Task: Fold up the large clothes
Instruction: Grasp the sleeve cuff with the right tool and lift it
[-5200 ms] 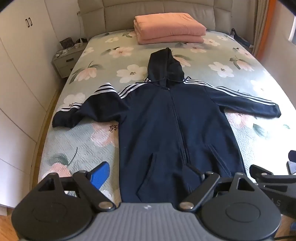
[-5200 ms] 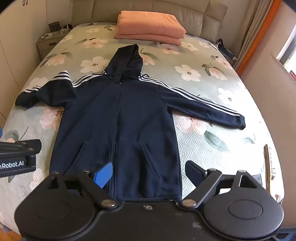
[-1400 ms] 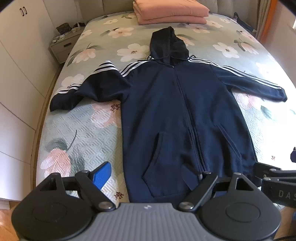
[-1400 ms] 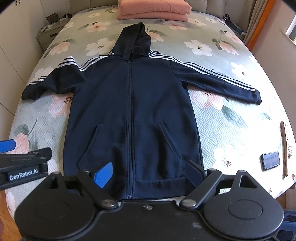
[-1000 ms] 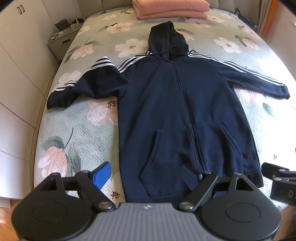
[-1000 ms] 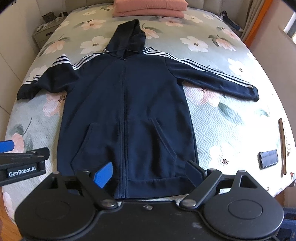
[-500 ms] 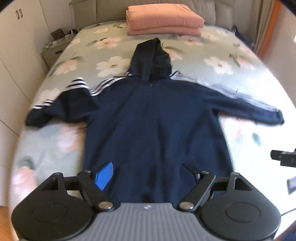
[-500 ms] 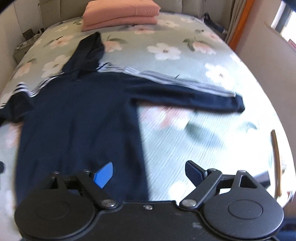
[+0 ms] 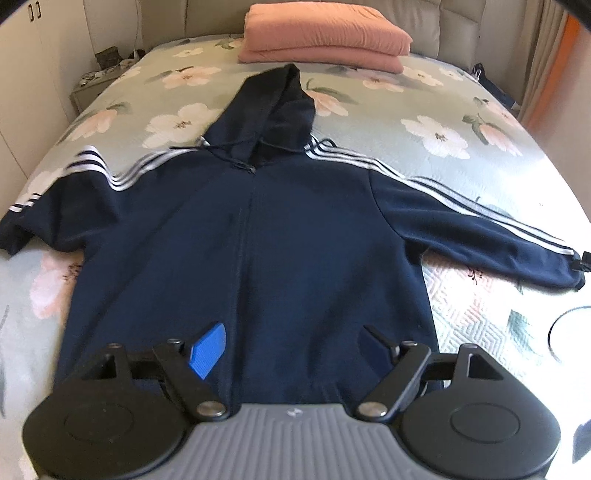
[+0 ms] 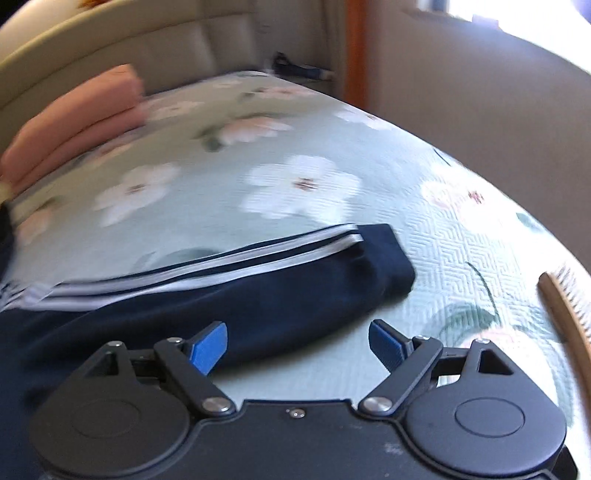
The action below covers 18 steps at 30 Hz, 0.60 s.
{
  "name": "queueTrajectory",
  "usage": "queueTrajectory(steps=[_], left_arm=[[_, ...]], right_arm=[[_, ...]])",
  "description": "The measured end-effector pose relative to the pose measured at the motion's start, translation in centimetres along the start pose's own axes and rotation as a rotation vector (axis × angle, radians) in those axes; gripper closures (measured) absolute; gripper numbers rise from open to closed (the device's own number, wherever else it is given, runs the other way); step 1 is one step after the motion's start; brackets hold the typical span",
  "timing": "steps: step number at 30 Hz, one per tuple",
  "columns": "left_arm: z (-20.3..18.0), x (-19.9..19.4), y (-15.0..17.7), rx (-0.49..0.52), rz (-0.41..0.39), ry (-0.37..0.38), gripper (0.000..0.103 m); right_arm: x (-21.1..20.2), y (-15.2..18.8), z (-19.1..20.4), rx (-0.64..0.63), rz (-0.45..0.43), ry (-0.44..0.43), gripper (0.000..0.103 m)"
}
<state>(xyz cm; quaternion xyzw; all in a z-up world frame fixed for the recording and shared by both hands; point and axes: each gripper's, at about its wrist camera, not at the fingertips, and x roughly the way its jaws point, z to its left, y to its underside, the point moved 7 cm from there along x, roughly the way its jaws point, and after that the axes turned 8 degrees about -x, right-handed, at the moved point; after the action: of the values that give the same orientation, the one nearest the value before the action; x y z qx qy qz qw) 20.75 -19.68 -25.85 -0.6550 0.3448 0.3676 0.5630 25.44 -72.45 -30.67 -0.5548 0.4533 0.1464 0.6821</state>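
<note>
A navy zip hoodie [image 9: 280, 236] with white sleeve stripes lies face up on the flowered bed, hood toward the headboard, both sleeves spread out. My left gripper [image 9: 291, 349] hovers over its lower front, open, nothing between the blue-padded fingers. In the right wrist view the hoodie's right sleeve [image 10: 258, 291] runs across the frame and ends in a cuff [image 10: 391, 266]. My right gripper [image 10: 297, 345] hangs open just near the sleeve's lower edge, close to the cuff, holding nothing. The tip of the right gripper [image 9: 583, 260] shows beside that cuff in the left wrist view.
A folded pink blanket [image 9: 325, 35] lies by the padded headboard. A wooden comb [image 10: 569, 317] rests on the bedspread [image 10: 480, 258] near the right edge. A bedside cabinet [image 9: 92, 83] and white wardrobe doors stand left of the bed. A dark cable [image 9: 565, 328] curves at the right.
Both grippers have dropped closer to the bed. The right one swung far to the right, from over the hoodie's hem to the right sleeve cuff. The left one moved up over the hoodie's body.
</note>
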Motion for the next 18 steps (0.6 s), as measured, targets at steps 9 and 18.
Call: queueTrajectory(steps=[9, 18], left_arm=[[-2.8, 5.3, 2.8, 0.052, 0.086, -0.024, 0.022], [-2.1, 6.3, 2.9, 0.04, 0.087, -0.032, 0.022]], right_arm=[[8.8, 0.1, -4.8, 0.205, 0.05, 0.019, 0.005], [10.3, -1.8, -3.8, 0.204, -0.012, 0.018, 0.076]])
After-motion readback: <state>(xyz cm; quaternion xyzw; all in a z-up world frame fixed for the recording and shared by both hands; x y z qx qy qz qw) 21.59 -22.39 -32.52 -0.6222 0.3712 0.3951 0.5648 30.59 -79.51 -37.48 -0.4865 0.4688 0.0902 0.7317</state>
